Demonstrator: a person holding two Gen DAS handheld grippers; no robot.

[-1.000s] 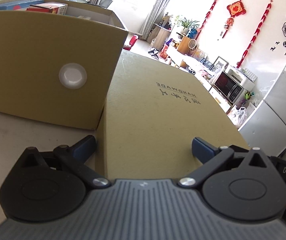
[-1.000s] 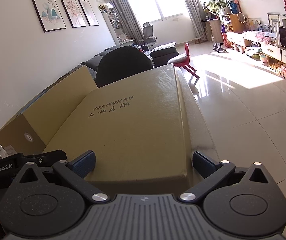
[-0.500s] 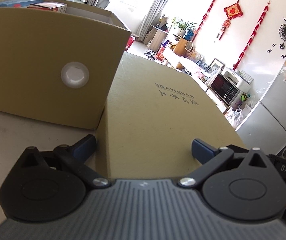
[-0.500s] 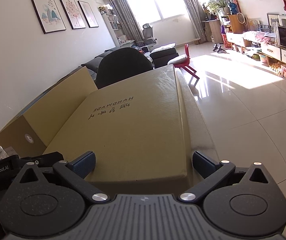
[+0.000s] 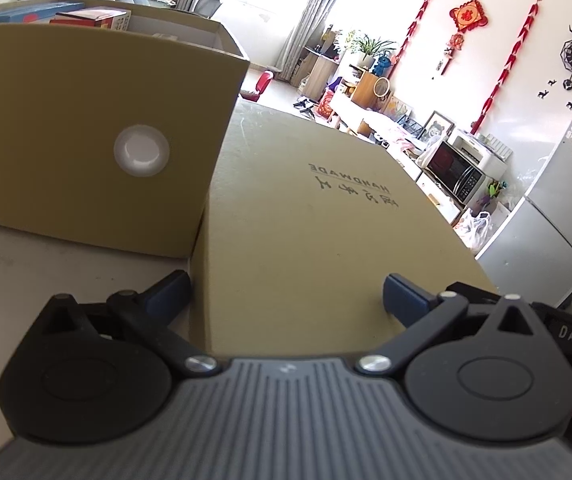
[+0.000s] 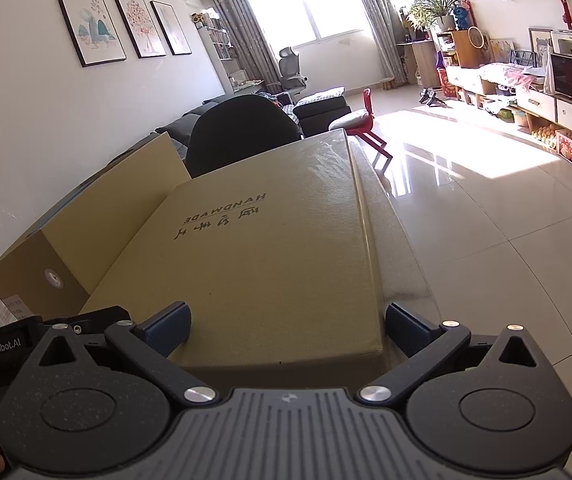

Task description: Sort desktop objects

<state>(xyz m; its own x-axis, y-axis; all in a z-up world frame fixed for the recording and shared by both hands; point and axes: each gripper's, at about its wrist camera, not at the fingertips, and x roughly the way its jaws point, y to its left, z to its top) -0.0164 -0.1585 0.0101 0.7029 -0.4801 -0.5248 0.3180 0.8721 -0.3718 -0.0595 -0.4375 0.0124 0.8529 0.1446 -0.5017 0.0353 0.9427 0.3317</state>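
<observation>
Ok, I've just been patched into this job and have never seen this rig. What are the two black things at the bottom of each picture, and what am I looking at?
There is no robot arm here. A person carries a two-finger gripper in each hand, and each gripper has a fisheye camera looking forward along its fingers. The black and grey shape filling the bottom of each picture is the gripper's own body.

One picture is from the left gripper, the other from the right gripper. Both stand open, with blue-tipped fingers on either side of the near end of a flat brown box lid printed HANDMADE. Neither seems to clamp it.

Beside the lid, on the pale tabletop, stands the open cardboard box with a white round plug in its wall; books show inside.
</observation>
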